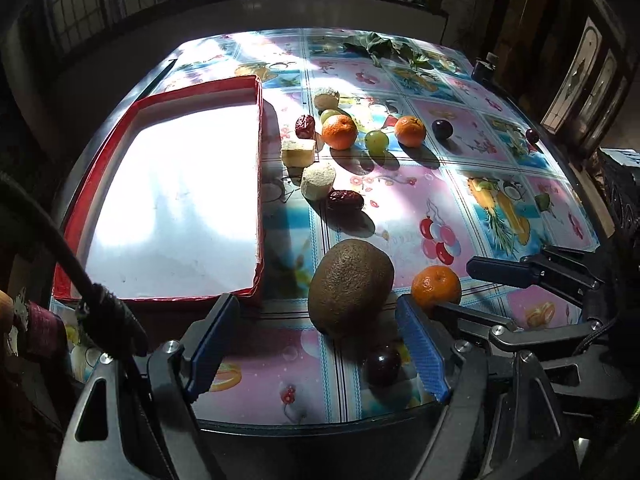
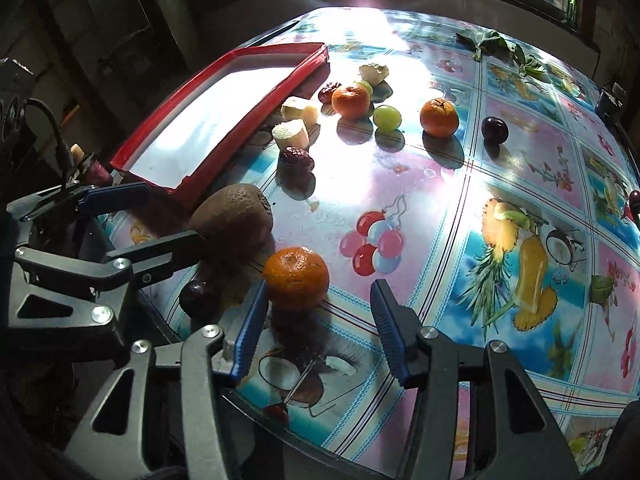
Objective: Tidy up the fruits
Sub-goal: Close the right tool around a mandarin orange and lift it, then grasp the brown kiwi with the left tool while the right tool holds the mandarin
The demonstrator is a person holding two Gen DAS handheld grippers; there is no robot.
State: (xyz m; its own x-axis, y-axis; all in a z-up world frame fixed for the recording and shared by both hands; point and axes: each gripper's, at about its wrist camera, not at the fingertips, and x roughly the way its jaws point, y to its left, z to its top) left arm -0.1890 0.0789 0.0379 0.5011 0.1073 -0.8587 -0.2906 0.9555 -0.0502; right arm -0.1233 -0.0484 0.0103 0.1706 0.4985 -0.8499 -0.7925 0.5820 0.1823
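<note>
A red-rimmed tray [image 1: 258, 168] [image 2: 256, 120] lies at the table's left. My left gripper [image 1: 316, 324] is open; a brown kiwi [image 1: 350, 288] [image 2: 234, 216] sits just ahead between its fingers, and a dark plum [image 1: 382, 364] [image 2: 198, 300] lies by its right finger. My right gripper [image 2: 318, 304] is open; a mandarin [image 2: 296, 278] [image 1: 436, 288] rests between its fingertips, nearer the left one. Farther back lie two more mandarins [image 1: 339, 131] [image 1: 410, 131], green grapes [image 1: 377, 141], red dates [image 1: 346, 200], banana pieces [image 1: 318, 181] and a plum [image 1: 442, 129].
The table [image 1: 400, 208] has a glossy fruit-print cover. Green leaves [image 1: 380, 46] lie at the far edge, and a small dark fruit [image 1: 532, 135] near the right edge. The near table edge runs just under both grippers. A black cable [image 1: 60, 256] crosses the left.
</note>
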